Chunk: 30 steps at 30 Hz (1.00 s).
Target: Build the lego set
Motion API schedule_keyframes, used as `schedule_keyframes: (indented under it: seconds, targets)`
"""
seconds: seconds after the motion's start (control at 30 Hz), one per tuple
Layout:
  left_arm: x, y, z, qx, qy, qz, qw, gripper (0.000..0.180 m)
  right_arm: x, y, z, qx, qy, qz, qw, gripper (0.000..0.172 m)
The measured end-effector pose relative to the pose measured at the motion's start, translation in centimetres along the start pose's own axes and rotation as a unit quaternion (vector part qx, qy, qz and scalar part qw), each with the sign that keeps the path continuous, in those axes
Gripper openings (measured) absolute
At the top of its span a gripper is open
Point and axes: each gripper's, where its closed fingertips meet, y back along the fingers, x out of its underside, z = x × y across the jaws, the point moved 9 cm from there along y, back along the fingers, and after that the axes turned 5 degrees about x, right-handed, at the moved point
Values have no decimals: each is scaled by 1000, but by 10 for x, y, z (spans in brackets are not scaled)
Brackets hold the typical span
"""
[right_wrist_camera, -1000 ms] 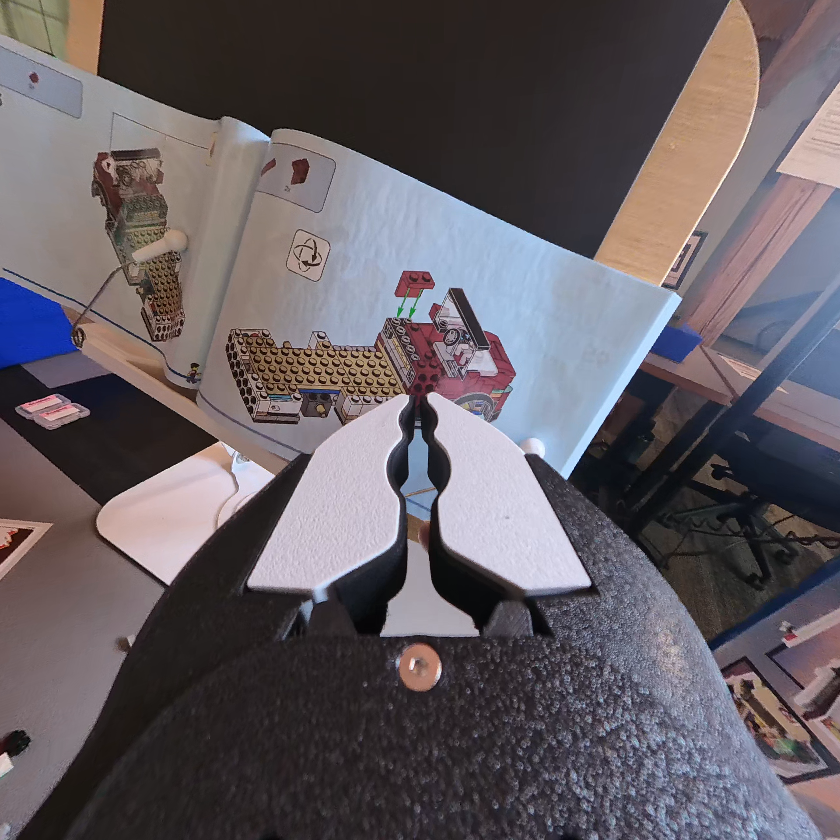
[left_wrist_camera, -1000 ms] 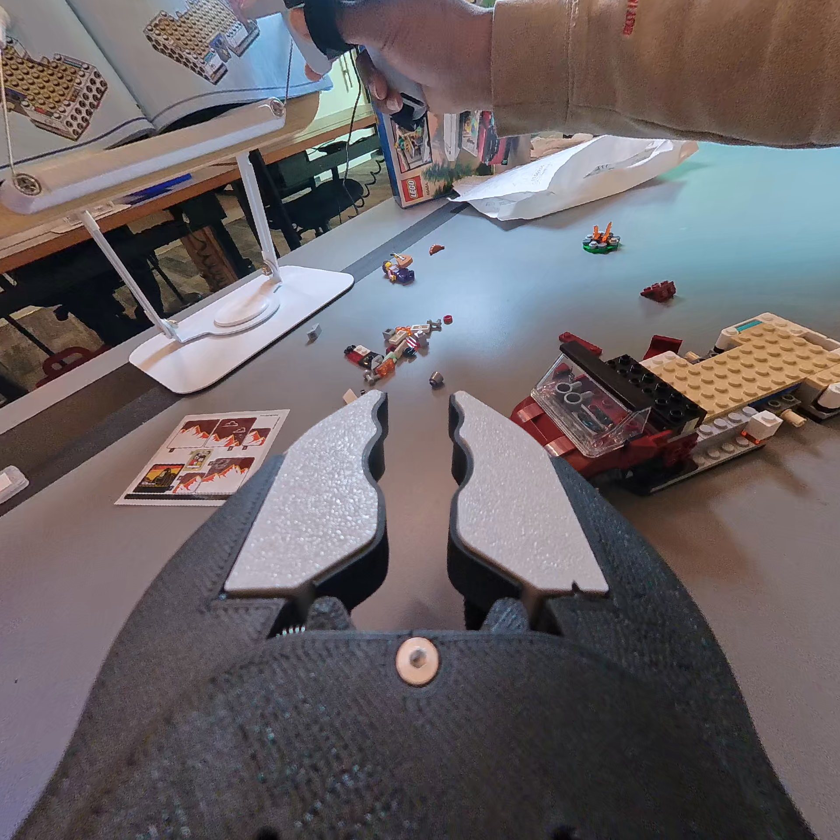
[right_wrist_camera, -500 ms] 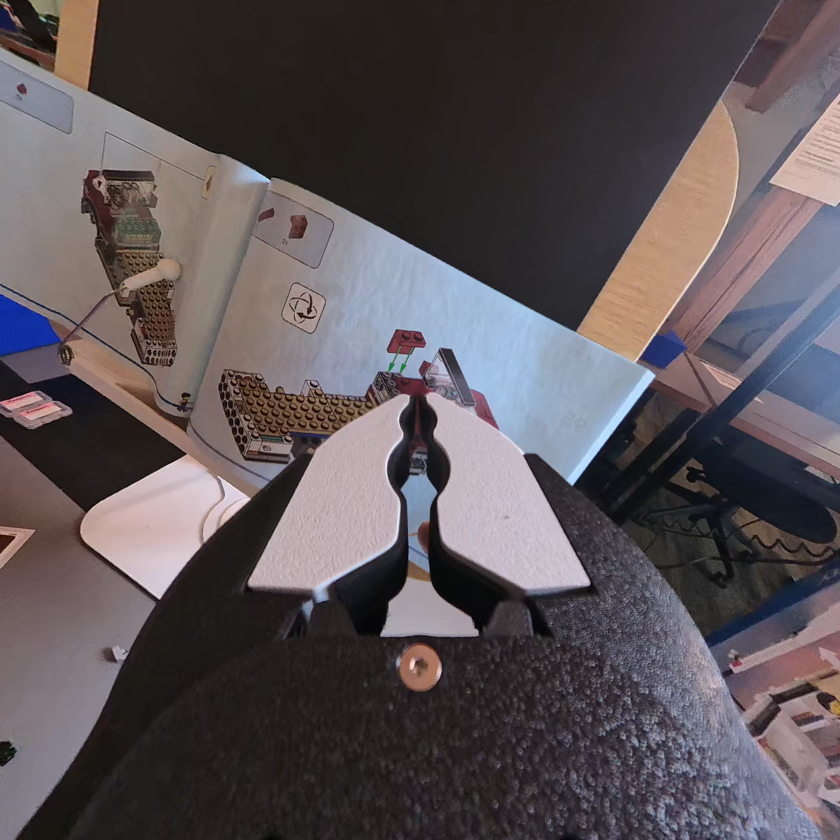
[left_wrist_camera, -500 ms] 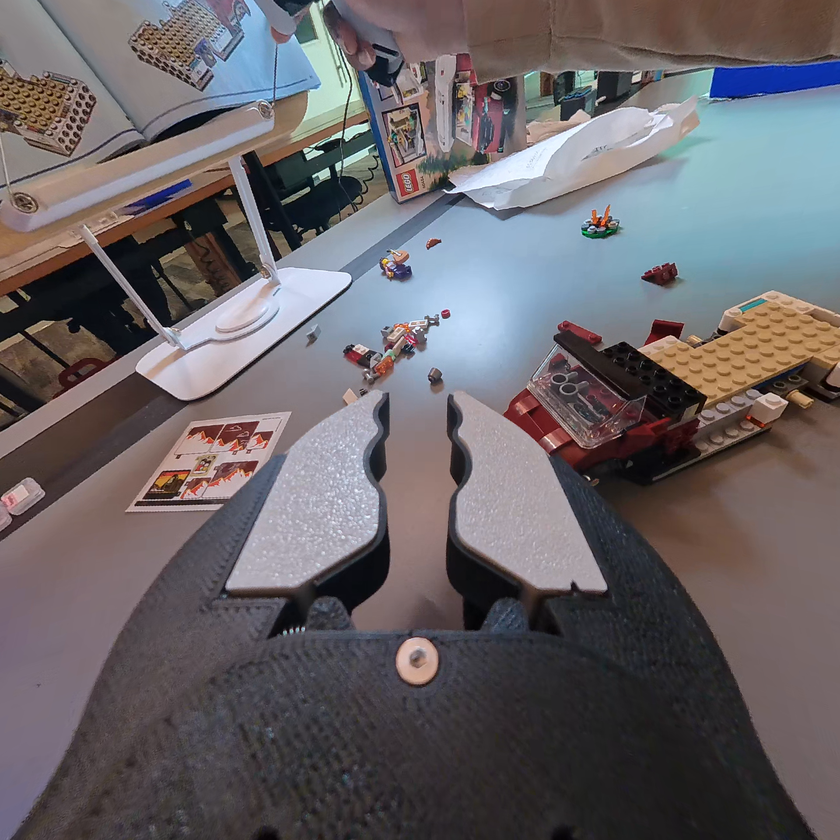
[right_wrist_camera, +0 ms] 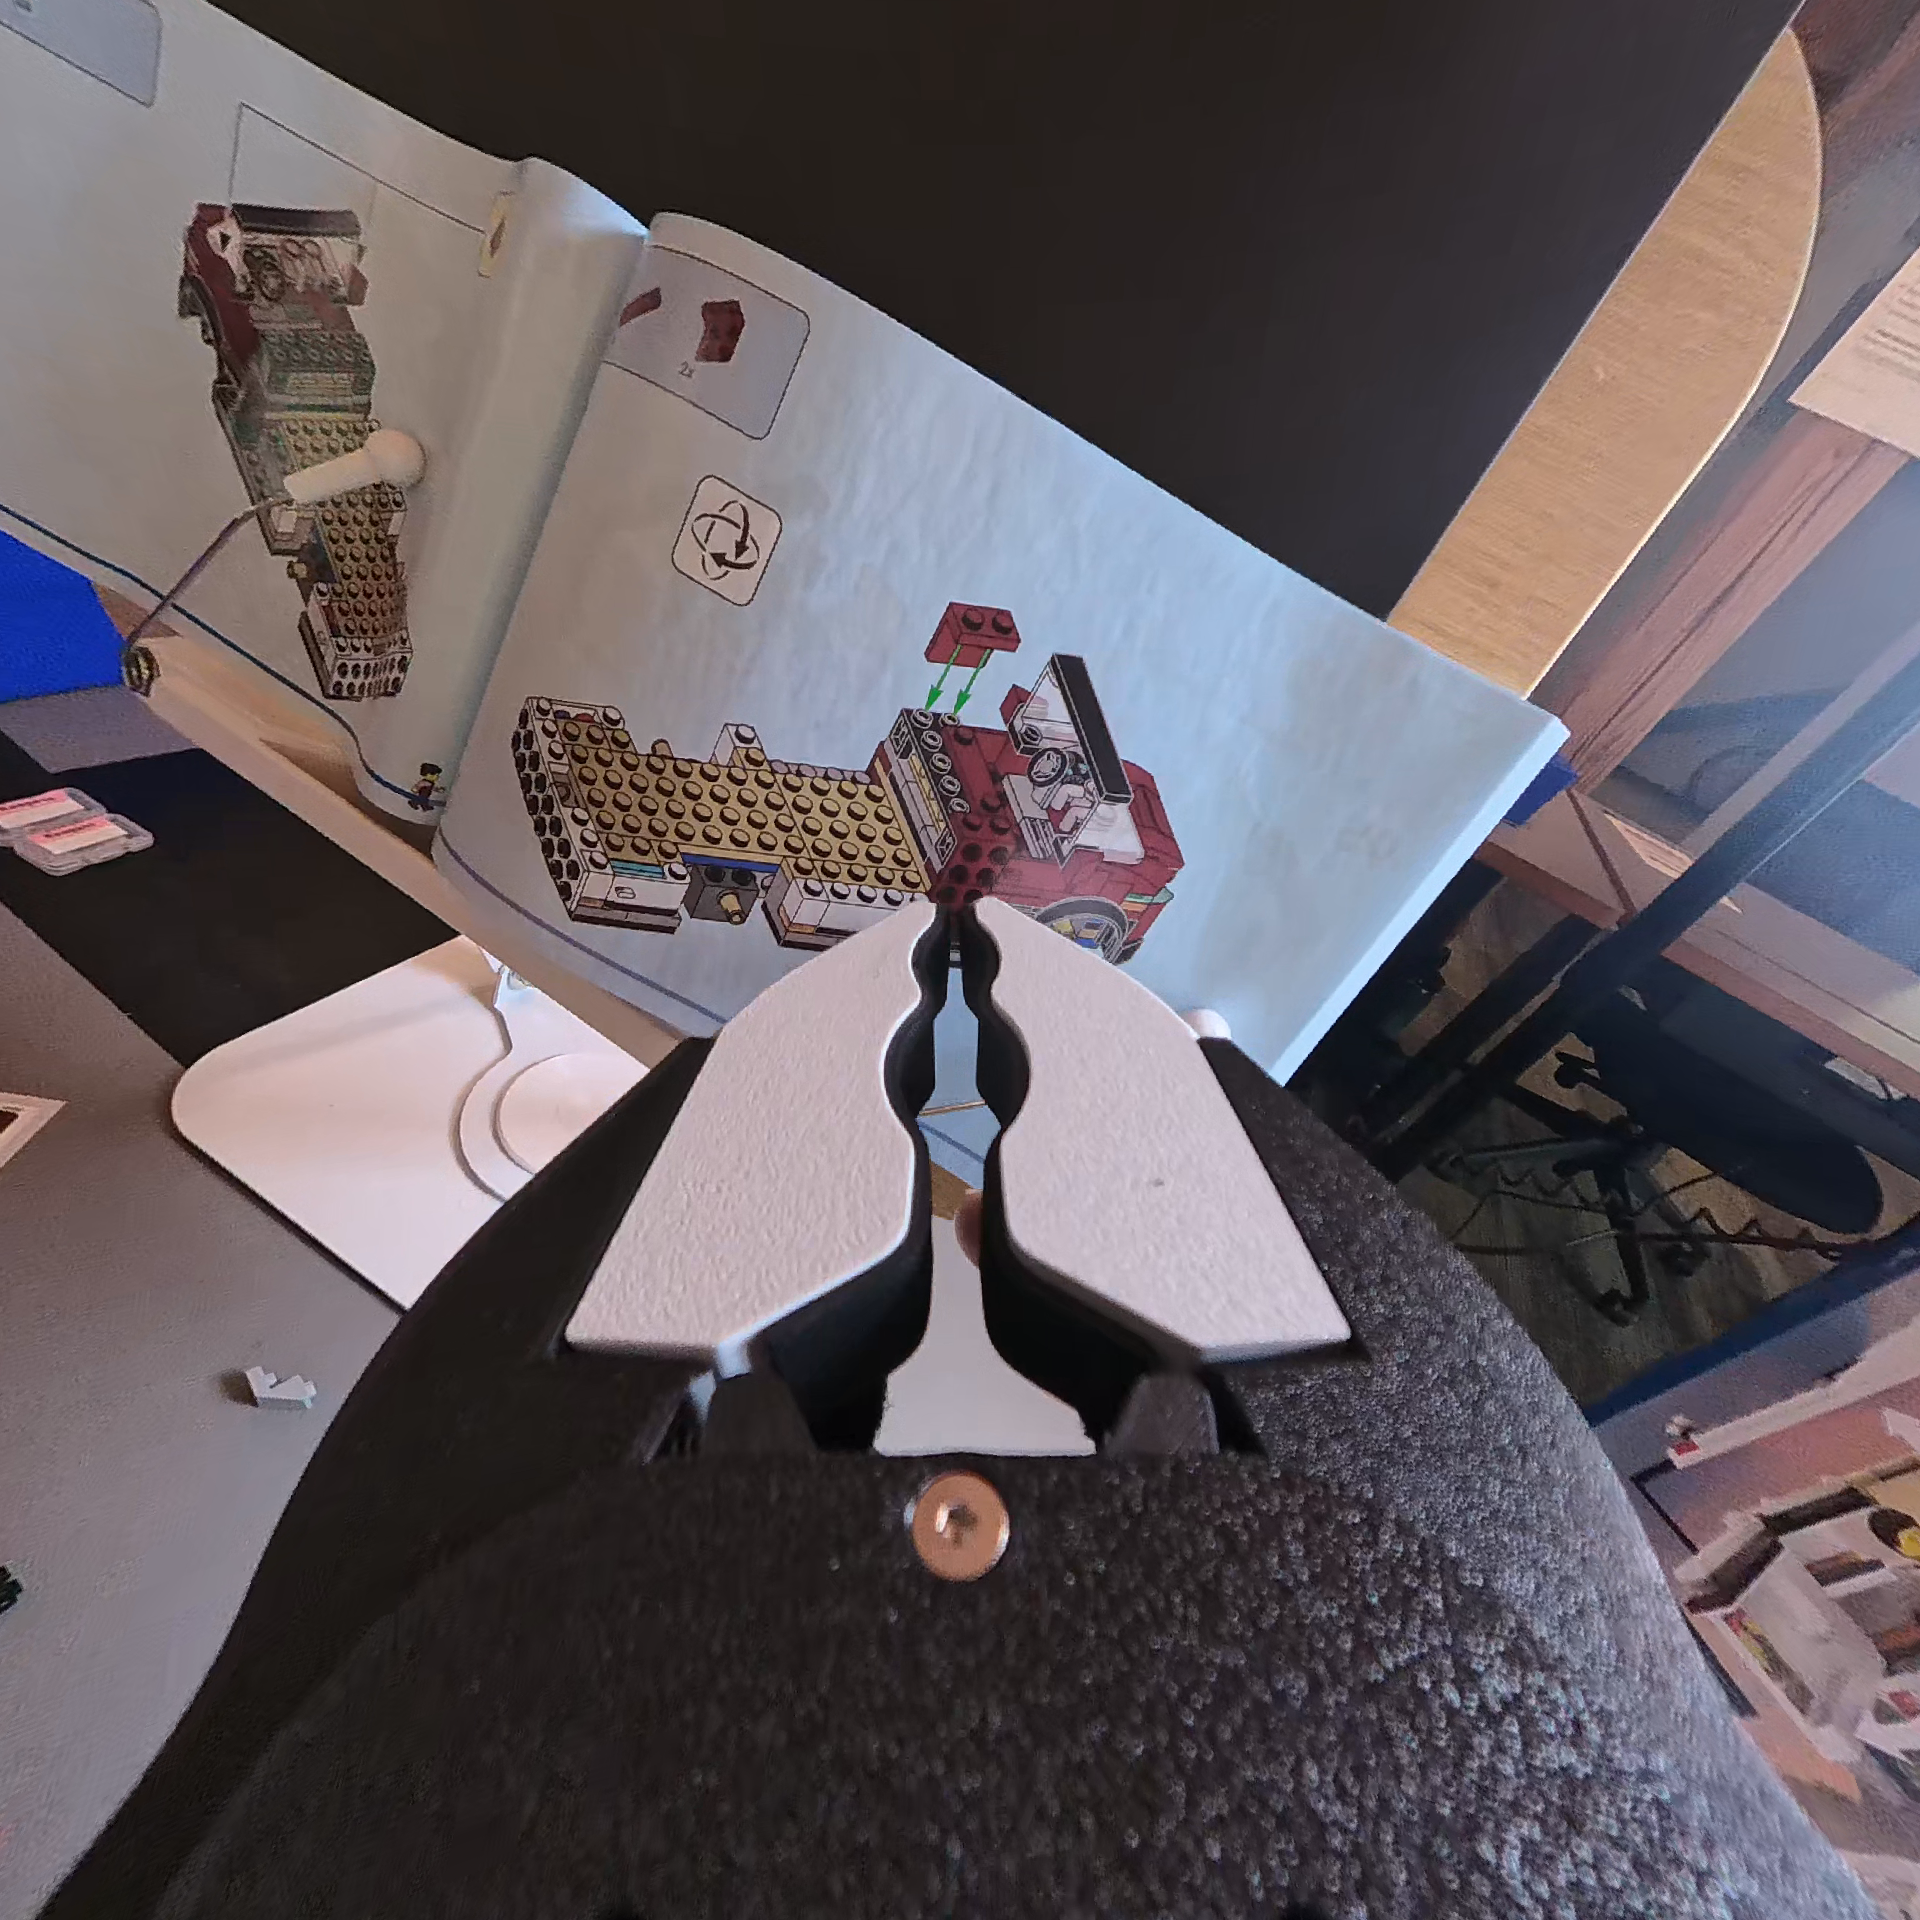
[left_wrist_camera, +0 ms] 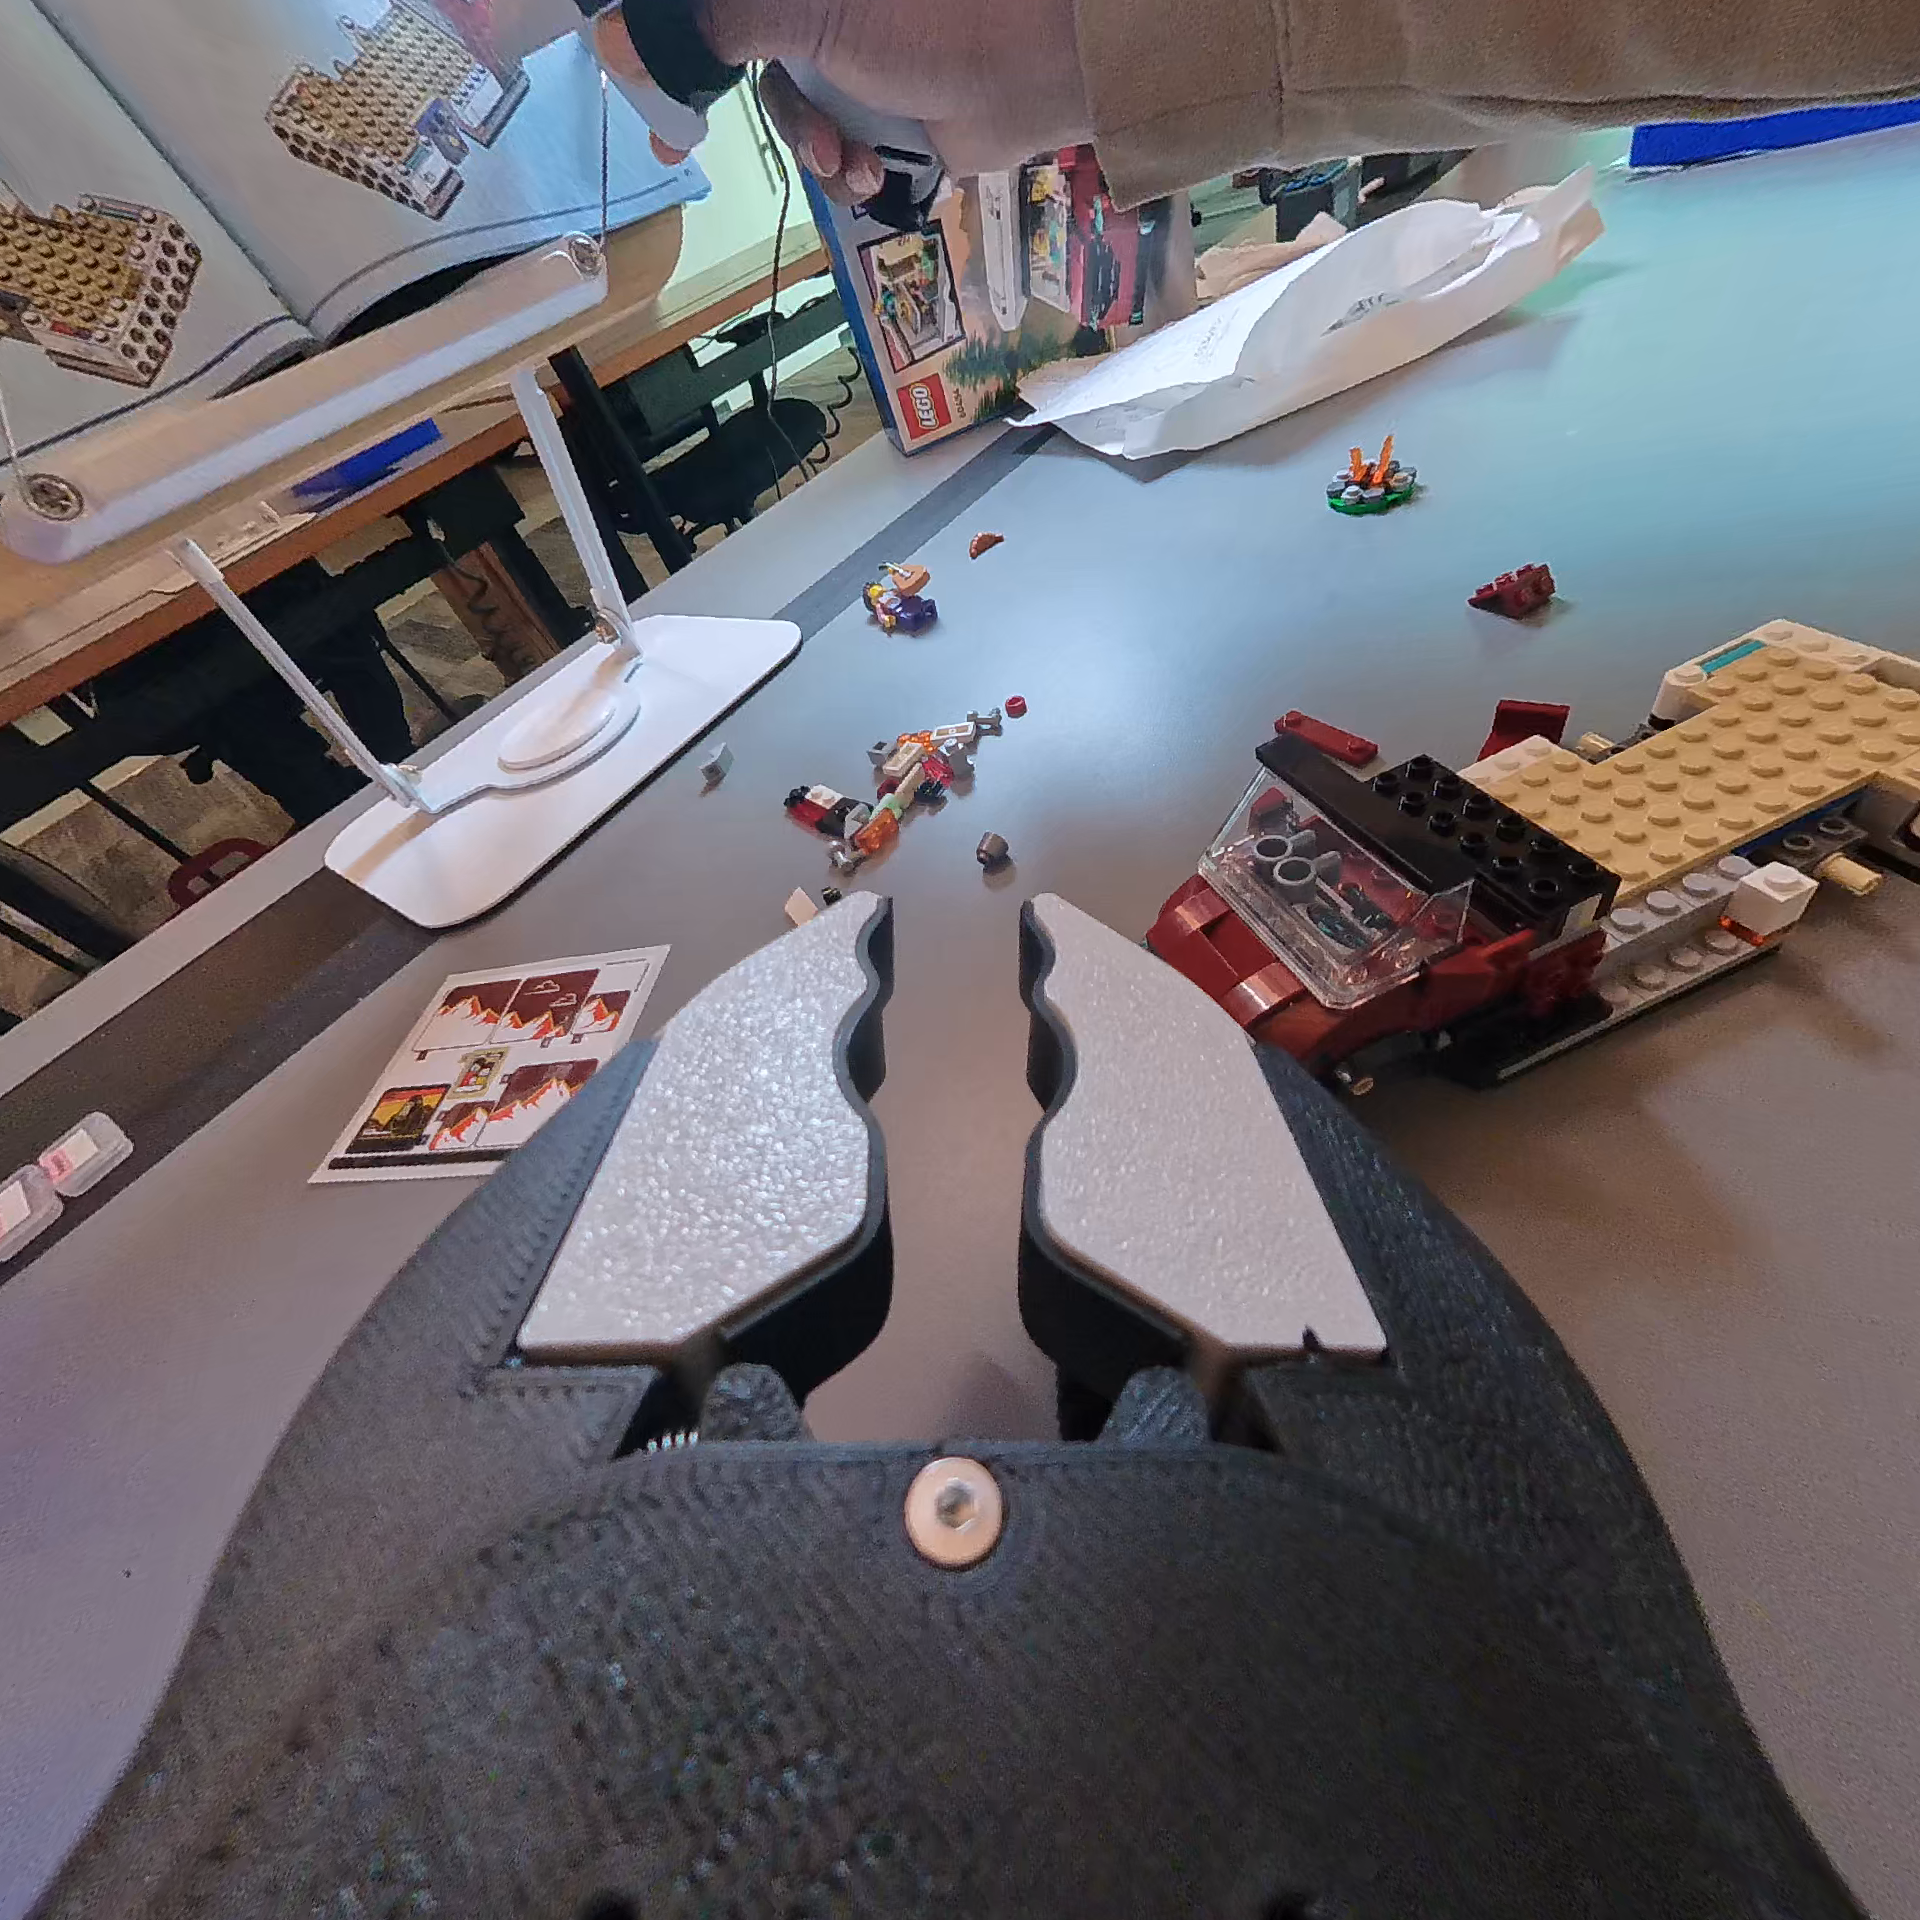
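My right gripper (right_wrist_camera: 958,914) is shut on a small dark red brick plate (right_wrist_camera: 971,868) pinched at its fingertips. It is held up in front of the open instruction booklet (right_wrist_camera: 1143,582) on a white stand (right_wrist_camera: 364,1101). My left gripper (left_wrist_camera: 956,914) is open and empty, low over the grey table (left_wrist_camera: 1558,1299). A part-built truck model (left_wrist_camera: 1455,914), dark red with a clear windscreen and a tan deck, lies just right of its fingers. A person's hand (left_wrist_camera: 935,83) holding the right gripper shows at the top of the left wrist view.
Loose small pieces (left_wrist_camera: 894,779) lie ahead of the left gripper. A sticker sheet (left_wrist_camera: 499,1049) lies to its left, beside the stand's base (left_wrist_camera: 582,769). A toy box (left_wrist_camera: 966,301), a white paper bag (left_wrist_camera: 1320,301), a green round piece (left_wrist_camera: 1371,483) and a dark red piece (left_wrist_camera: 1512,592) are farther off. The grippers' ends are close to 35 cm from one another.
The right gripper has shifted a little in front of the booklet, with the dark red plate still pinched. The left gripper has barely moved and stays open.
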Motion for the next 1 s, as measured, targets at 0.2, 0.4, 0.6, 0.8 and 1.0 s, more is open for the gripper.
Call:
schedule_keyframes:
  seconds: [0.2, 0.4, 0.6, 0.8, 1.0]
  targets:
    - [-4, 3, -4, 7, -19, -23, 1000, 27, -4, 0, 0, -3, -6, -15, 1000, 3]
    - [-4, 2, -4, 9, -19, -20, 1000, 28, -31, -1, 1, -16, -9, -54, 998, 14]
    - [-3, 1, -4, 9, -21, -15, 1000, 28, -43, -8, 8, -24, -5, -59, 998, 14]
    - [-3, 1, -5, 10, -21, -14, 1000, 28, -43, -8, 12, -21, -1, -53, 998, 14]
    - [-4, 1, -6, 15, -21, -11, 1000, 28, -30, 8, 14, -57, -8, -42, 997, 15]
